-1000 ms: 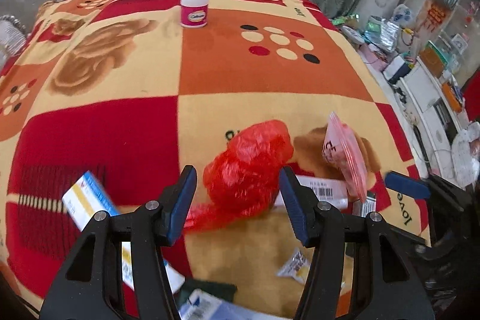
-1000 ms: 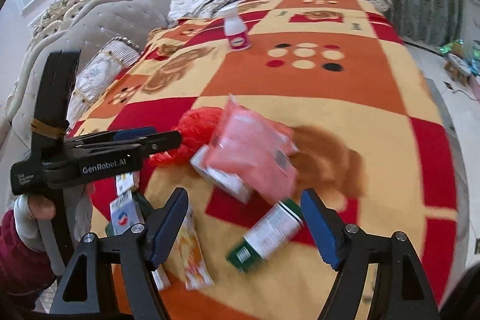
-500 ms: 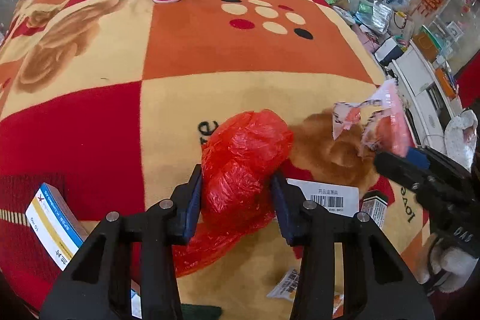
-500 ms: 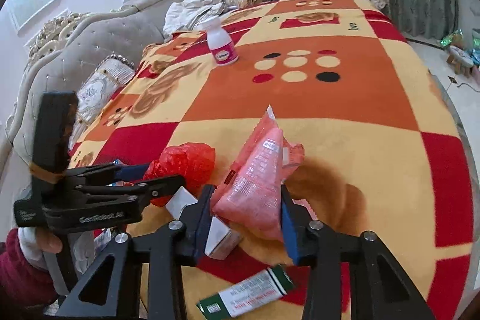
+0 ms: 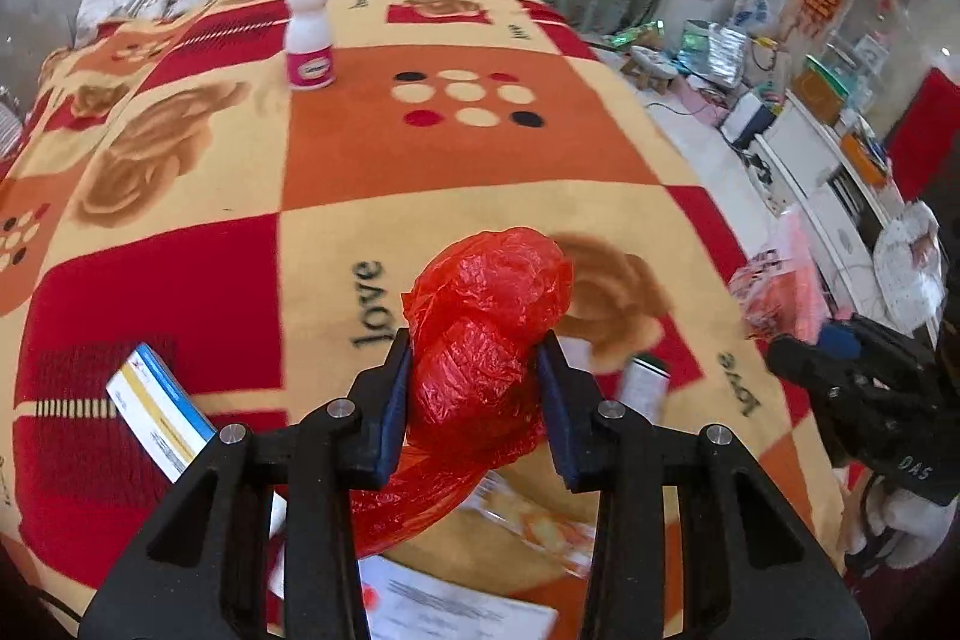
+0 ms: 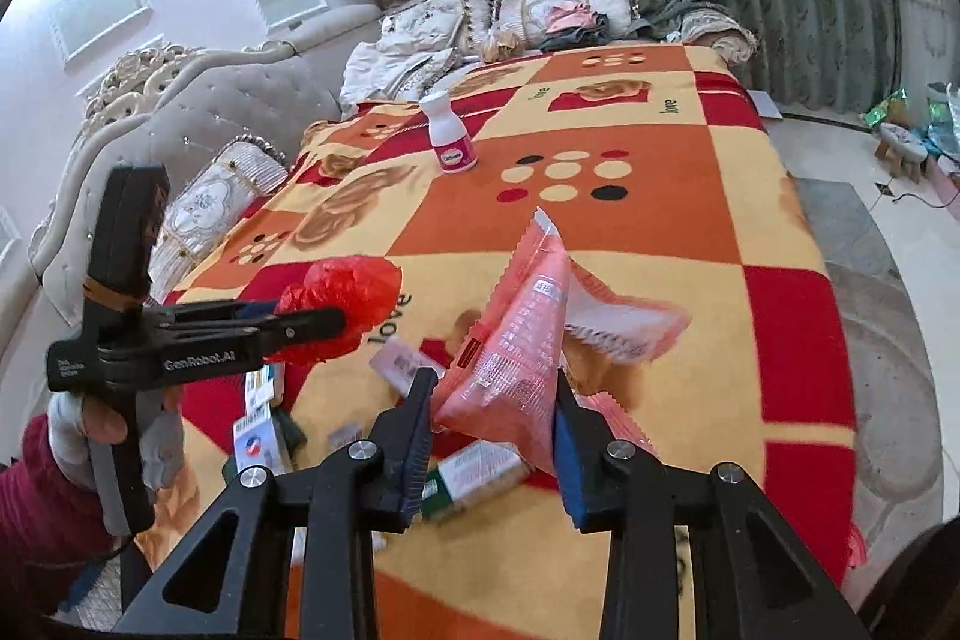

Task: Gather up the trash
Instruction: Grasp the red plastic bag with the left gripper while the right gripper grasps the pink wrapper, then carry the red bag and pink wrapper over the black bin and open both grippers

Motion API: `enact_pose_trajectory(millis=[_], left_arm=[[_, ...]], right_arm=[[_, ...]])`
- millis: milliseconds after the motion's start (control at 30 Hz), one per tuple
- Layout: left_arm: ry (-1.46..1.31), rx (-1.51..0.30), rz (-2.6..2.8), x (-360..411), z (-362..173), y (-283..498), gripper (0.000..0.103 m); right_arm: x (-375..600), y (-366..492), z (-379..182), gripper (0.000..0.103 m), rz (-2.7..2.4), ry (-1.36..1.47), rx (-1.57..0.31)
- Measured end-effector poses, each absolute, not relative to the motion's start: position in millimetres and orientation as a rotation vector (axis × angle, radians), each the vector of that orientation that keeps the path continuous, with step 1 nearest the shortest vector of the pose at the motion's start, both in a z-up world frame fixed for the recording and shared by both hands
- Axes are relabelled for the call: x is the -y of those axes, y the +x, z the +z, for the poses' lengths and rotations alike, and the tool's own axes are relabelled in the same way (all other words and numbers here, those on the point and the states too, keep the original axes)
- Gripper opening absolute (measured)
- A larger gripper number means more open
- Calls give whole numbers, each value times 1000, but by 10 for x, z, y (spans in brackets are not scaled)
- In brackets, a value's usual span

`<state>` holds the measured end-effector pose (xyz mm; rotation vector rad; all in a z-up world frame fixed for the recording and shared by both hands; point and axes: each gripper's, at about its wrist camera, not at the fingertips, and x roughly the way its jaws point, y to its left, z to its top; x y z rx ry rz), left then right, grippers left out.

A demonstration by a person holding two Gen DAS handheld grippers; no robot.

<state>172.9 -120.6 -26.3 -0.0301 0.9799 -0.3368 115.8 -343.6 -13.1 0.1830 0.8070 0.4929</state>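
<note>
My left gripper [image 5: 474, 364] is shut on a crumpled red plastic bag [image 5: 486, 322] and holds it above the patterned blanket [image 5: 420, 160]; the bag also shows in the right wrist view [image 6: 342, 298]. My right gripper [image 6: 492, 400] is shut on a pink plastic packet [image 6: 528, 334], lifted off the blanket; the packet shows at the right edge of the left wrist view [image 5: 780, 286]. Both grippers hover over the near end of the bed.
A white bottle with a pink label [image 5: 309, 37] stands upright far up the bed. Small boxes lie below: a blue-white box [image 5: 159, 418], a green-white box [image 6: 474, 475], a white carton [image 6: 402, 367], papers [image 5: 456, 610]. Pillows and headboard [image 6: 198, 112] at left, floor clutter at right.
Both grippers have closed on their items, the left on the red bag and the right on the pink packet, and lifted them off the blanket.
</note>
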Motion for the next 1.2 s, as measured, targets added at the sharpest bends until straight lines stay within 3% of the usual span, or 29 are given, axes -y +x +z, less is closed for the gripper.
enact_pose_trajectory(millis=[1200], left_arm=[[108,-1024,-662,3255,-360,960,37]], right_arm=[[4830,101,-287,34,225,220,-836]])
